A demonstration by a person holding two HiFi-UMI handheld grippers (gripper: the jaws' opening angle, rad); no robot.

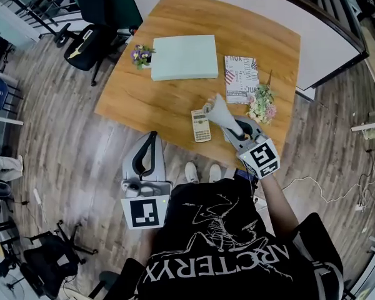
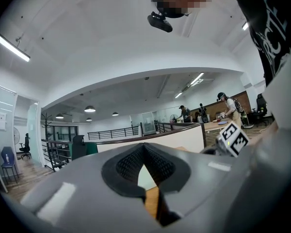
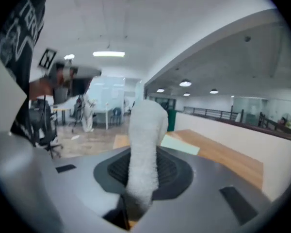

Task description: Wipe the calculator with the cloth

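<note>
The calculator (image 1: 201,125) lies flat close to the near edge of the table (image 1: 165,102). It is a slim pale slab with rows of small keys, and its long side runs away from me. I judge that this leaves its whole face open to a wipe. Just beside its far right corner is the cloth (image 1: 220,111), a white, nubby, towel-like strip bunched into a soft cone. From the head view I cannot tell whether its free end touches the calculator or hangs just above it. My right gripper (image 1: 232,126) is clamped on the cloth's lower end. In the right gripper view the strip stands up thick and fuzzy between the dark ribbed pads. I take it that it is pinched low so the loose part can drag across the keys. My left gripper (image 1: 151,136) hangs off the table's near edge, over the grey plank floor (image 1: 81,142) and apart from the calculator. Its jaws are together with nothing between them, so I read it as parked out of the way. The tabletop is smooth warm wood. Farther back lie a flat pale green pad (image 1: 184,57) and a printed book (image 1: 241,78). A bunch of flowers (image 1: 261,105) sits near the right gripper, and a small pot of purple flowers (image 1: 142,55) sits by the pad.
</note>
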